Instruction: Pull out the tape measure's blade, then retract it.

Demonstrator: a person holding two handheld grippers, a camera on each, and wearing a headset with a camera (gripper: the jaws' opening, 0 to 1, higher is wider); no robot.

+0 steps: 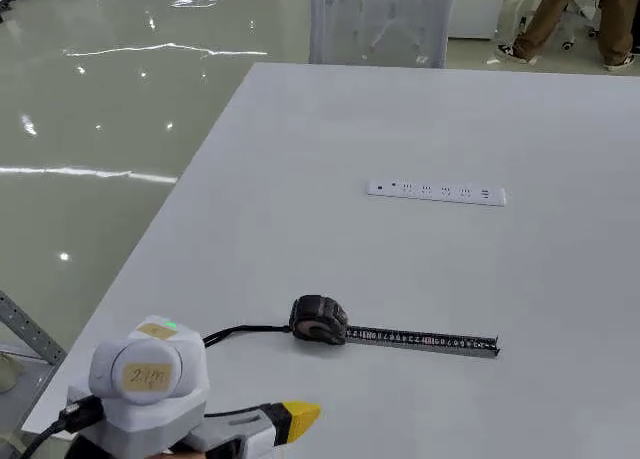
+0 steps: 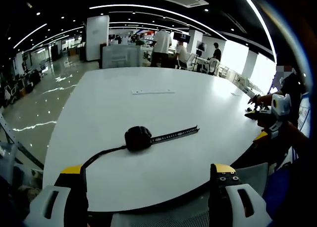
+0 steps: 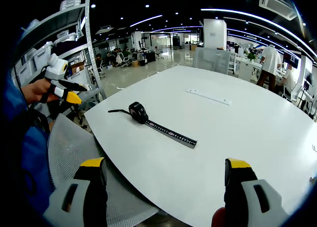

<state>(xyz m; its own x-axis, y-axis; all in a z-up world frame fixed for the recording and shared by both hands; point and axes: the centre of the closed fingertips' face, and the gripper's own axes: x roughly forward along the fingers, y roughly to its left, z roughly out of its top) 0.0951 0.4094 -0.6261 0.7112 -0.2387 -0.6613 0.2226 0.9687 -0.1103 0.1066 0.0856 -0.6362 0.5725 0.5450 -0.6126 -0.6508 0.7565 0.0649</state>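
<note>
White matte surface [image 1: 300, 179]: broad and pale; its near edge is cut off by the bottom of the head view.
Black round-cased tape measure [image 1: 319, 319]: lies on the surface near the front-left corner, with neither gripper touching it.
Dark steel blade [image 1: 425, 340]: drawn out and flat on the surface, running rightward from the case. Markings too small to read; end hook not made out.
Black wrist cord [image 1: 240, 331]: trails from the case toward the near-left edge.
Left gripper [image 2: 148, 170]: fingers wide apart with nothing between them. It is at the surface's near edge, with the tape measure straight ahead and well apart. In the head view its white body sits at lower left with one yellow finger tip showing; the rest is cut off by the frame.
Right gripper [image 3: 164, 163]: fingers apart and empty, off the surface's edge. The tape measure is ahead and to the left in its view, well apart.
White power strip [image 1: 436, 191]: farther in on the surface, well apart from the blade.
Grey mesh chair back [image 3: 74, 148]: below the surface's edge, partly hidden behind a right finger.
Person's legs [image 1: 570, 19]: at the far end, cut off by the top of the head view.
</note>
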